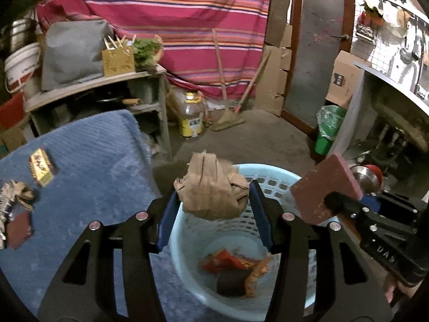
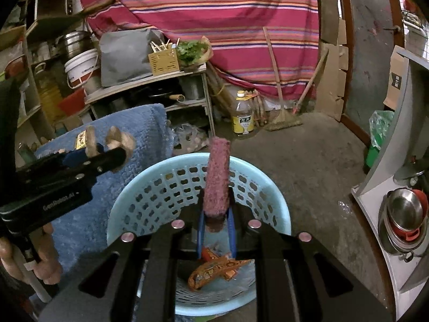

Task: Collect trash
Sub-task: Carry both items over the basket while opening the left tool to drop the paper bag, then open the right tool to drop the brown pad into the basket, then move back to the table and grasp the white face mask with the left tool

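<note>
Crumpled brown paper wad: light, crushable, sits between left hand-held gripper half-open jaws above pale-blue plastic basket; right hand-held gripper pinches stiff maroon block.

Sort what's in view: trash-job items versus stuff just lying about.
Job: crumpled paper bag in left gripper; maroon block in right gripper; blue basket; wrappers on blue mat.

Lying about: oil bottle, broom, white bucket, steel pots.

Crumpled brown paper wad, perforated plastic basket, seemingly fuzzy blue cloth.
</note>
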### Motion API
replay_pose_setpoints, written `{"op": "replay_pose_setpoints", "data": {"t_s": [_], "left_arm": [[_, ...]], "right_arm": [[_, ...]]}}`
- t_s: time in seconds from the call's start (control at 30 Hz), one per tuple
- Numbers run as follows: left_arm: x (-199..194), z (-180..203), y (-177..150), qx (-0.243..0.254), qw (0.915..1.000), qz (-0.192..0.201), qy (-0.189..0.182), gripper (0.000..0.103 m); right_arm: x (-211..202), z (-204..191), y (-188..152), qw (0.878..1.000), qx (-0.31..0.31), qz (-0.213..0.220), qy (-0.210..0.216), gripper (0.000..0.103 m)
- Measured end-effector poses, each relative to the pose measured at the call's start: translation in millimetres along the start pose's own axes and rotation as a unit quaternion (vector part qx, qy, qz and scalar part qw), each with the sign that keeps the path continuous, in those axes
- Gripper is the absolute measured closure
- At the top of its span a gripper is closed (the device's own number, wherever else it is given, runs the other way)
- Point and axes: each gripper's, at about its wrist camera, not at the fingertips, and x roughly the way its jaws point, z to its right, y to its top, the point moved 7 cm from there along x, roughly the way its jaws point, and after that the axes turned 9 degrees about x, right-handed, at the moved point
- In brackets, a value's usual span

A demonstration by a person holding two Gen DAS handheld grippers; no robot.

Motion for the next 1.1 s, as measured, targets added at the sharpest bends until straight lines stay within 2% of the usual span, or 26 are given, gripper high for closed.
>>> {"op": "replay_pose_setpoints", "data": {"t_s": [0.1,0.2,0.37,0.63,0.67,0.7,0.77,0.87,0.93,1.0,1.1], "left_arm": [[0.9,0.8,1.6,0.001,1.0,0.0,0.001,0.047],[-5.2,-5.3,3.9,-0.004,0.9999,0.004,0.011,0.038],[-27.1,-29.5,6.3,-0.002,0.9984,0.023,0.051,0.023],[-53.9,-79.9,-3.9,-0.02,0.9943,0.029,0.101,0.012],[-57.9,-87.2,-5.8,-0.022,0.9936,0.03,0.107,0.011],[-61.8,-93.8,-7.7,-0.025,0.9929,0.032,0.112,0.011],[-68.6,-107.5,-12.0,-0.03,0.9917,0.031,0.121,0.011],[-80.7,-127.4,-17.6,-0.037,0.9892,0.033,0.138,0.01],[-92.5,-145.4,-22.9,-0.049,0.9867,0.035,0.151,0.006],[-104.9,-161.7,-27.7,-0.057,0.985,0.038,0.158,0.006],[-120.9,-184.1,-35.0,-0.061,0.9814,0.039,0.178,0.006]], "right_arm": [[-1.1,4.0,0.2,1.0,0.006,0.002,-0.001,0.088],[-0.2,5.5,0.2,1.0,0.011,0.001,0.001,0.088],[6.8,0.4,-6.2,1.0,0.014,-0.004,0.001,0.088],[22.5,-19.5,-12.7,1.0,0.004,-0.009,-0.009,0.086],[25.6,-20.1,-13.7,1.0,0.004,-0.012,-0.011,0.081],[30.0,-20.3,-14.1,1.0,0.005,-0.016,-0.013,0.065],[38.7,-19.3,-14.6,1.0,0.013,-0.023,-0.017,0.043],[47.4,-19.0,-18.5,0.999,0.018,-0.035,-0.026,0.043],[47.5,-21.8,-20.4,0.999,0.024,-0.035,-0.029,0.036],[43.4,-30.2,-20.0,0.999,0.021,-0.025,-0.033,0.031],[35.5,-55.3,-15.0,0.999,-0.007,-0.006,-0.038,0.03]]}}
